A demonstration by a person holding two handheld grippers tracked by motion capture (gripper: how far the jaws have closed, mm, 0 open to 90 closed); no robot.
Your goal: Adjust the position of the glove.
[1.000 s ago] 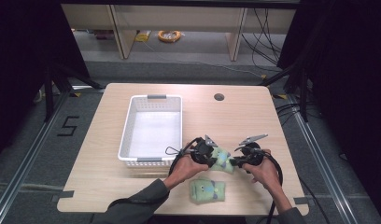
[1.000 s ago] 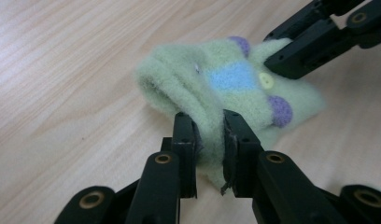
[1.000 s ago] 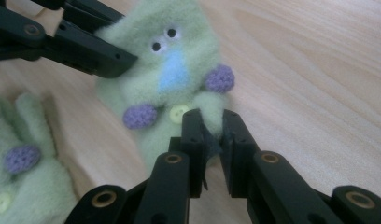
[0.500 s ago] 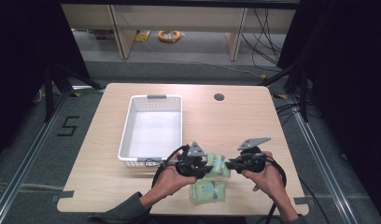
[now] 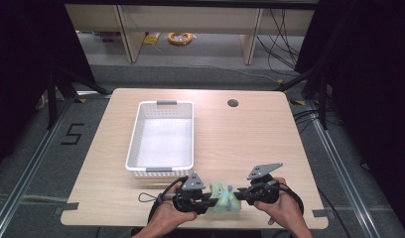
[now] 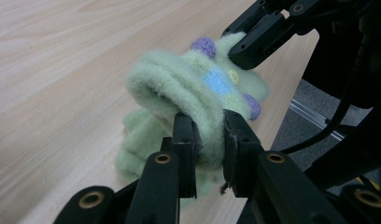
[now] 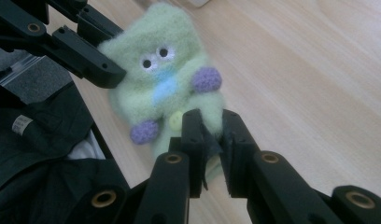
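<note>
Both grippers' fingers (image 6: pixel 185 140) apparently clamped.

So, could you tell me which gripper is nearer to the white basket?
Left. The left gripper sits just below the white basket's near wall; the right gripper is farther right. Both clamp the green fuzzy sock.

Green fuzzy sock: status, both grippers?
Left gripper shut on green fuzzy sock. Right gripper shut on it too. Sock between them, near table's front edge. White basket beyond, nothing in the way.

Pale green sock (image 6: pixel 198 93), purple dots, perhaps blue patch.
</note>
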